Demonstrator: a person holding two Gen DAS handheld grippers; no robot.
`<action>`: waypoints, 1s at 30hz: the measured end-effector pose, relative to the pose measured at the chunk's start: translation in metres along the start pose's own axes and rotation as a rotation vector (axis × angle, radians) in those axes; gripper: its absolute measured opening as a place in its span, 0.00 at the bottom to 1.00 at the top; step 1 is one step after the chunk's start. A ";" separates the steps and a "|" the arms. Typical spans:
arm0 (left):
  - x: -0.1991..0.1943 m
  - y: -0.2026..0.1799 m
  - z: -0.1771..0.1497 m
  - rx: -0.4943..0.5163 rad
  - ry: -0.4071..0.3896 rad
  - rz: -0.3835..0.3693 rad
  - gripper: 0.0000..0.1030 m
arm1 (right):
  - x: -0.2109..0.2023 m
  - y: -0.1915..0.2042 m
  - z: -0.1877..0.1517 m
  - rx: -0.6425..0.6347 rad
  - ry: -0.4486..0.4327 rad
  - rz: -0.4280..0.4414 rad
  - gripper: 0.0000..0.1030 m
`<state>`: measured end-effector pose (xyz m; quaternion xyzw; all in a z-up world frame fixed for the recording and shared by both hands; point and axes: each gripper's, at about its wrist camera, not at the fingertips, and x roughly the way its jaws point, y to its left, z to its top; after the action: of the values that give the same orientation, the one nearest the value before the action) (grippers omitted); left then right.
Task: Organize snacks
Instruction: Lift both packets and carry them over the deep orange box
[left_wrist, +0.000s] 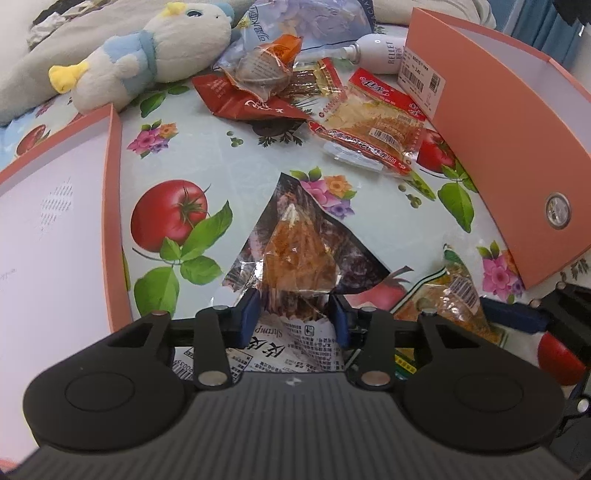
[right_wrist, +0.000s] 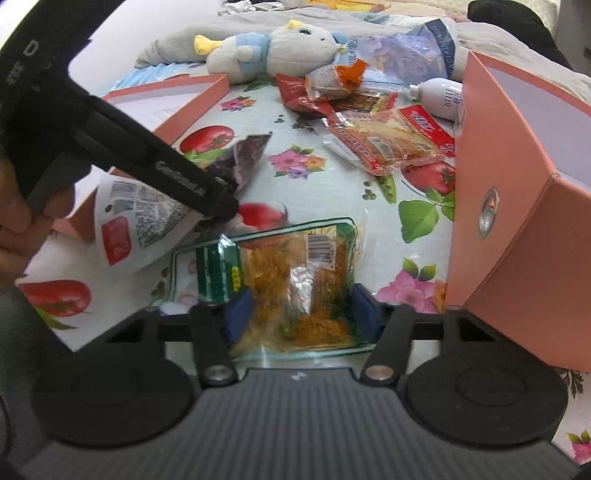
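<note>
Left tongs (left_wrist: 294, 314) pinch the shrimp packet (left_wrist: 295, 254) by its near end — ready to lift — while right tongs (right_wrist: 301, 314) stand spread, straddling the green-edged packet (right_wrist: 291, 269) before closing.

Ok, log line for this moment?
left claw: shut on shrimp snack bag | right claw: open around green-label snack bag | boxes: no snacks visible

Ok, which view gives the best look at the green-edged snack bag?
The right wrist view: the green-edged snack bag lies almost whole on the tablecloth, barcode and orange contents readable, between the right gripper pads. The left wrist view catches only part of it at the lower right, behind the left gripper.
</note>
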<state>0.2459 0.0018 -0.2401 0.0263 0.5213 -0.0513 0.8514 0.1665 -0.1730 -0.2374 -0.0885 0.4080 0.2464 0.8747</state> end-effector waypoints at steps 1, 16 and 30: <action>-0.001 0.000 -0.001 -0.007 0.000 -0.003 0.42 | -0.001 0.001 0.001 -0.001 0.001 0.000 0.47; -0.022 0.000 -0.014 -0.149 -0.003 -0.003 0.32 | -0.020 -0.010 0.010 0.107 -0.011 0.024 0.39; -0.063 0.007 -0.004 -0.279 -0.064 -0.001 0.31 | -0.042 -0.013 0.025 0.142 -0.034 0.029 0.39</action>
<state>0.2147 0.0124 -0.1855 -0.0942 0.4959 0.0202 0.8630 0.1662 -0.1902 -0.1900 -0.0161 0.4109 0.2309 0.8818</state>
